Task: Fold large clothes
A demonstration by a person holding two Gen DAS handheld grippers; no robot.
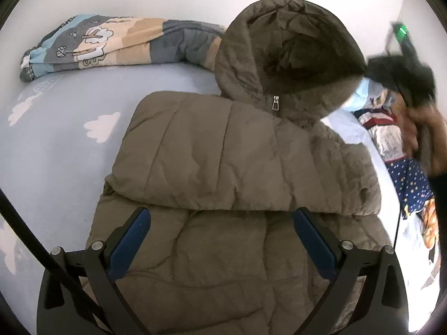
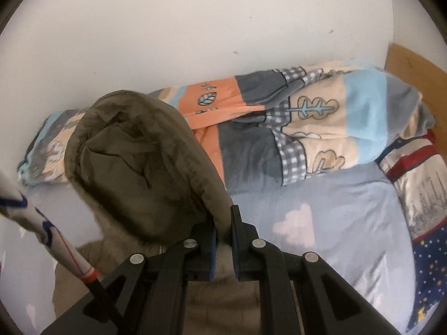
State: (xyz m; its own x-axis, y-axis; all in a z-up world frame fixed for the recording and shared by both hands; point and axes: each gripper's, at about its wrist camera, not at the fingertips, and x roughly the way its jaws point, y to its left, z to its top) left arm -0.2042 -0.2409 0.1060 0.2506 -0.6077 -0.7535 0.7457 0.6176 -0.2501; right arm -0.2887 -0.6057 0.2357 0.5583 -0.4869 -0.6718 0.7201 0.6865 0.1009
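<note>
The olive-brown padded jacket (image 1: 237,173) is lying on the bed (image 1: 56,145), its body already doubled over itself just ahead of the left gripper (image 1: 222,223), whose blue-padded jaws are standing wide apart over the quilted fabric and gripping nothing. Beyond that gripper the hood (image 1: 290,55) is spreading open, with the zip pull (image 1: 275,103) sitting at the collar. The right gripper (image 2: 223,234) is clenching the hood's thick rim (image 2: 215,195) between its pads, the jaws drawn nearly together on the fabric; in the left wrist view that gripper and the hand carrying it are showing only as a dark blur off to the right. The jacket is looking bulky, soft and springy: its padded panels are puffing up along the fold line, so it will probably be wanting to bounce open again unless pressed flat. It seems light for its size, and the smooth shell is likely sliding easily between pads, so a deep bite on a seamed edge, such as the hood rim or the hem, should be holding better than a pinch on a padded panel. A rolled patterned quilt (image 2: 279,125) is lying beyond the hood against the wall, and more printed bedding (image 2: 419,195) is sitting to the right of the right gripper, both near enough to be catching the hood if it is swung wide.
</note>
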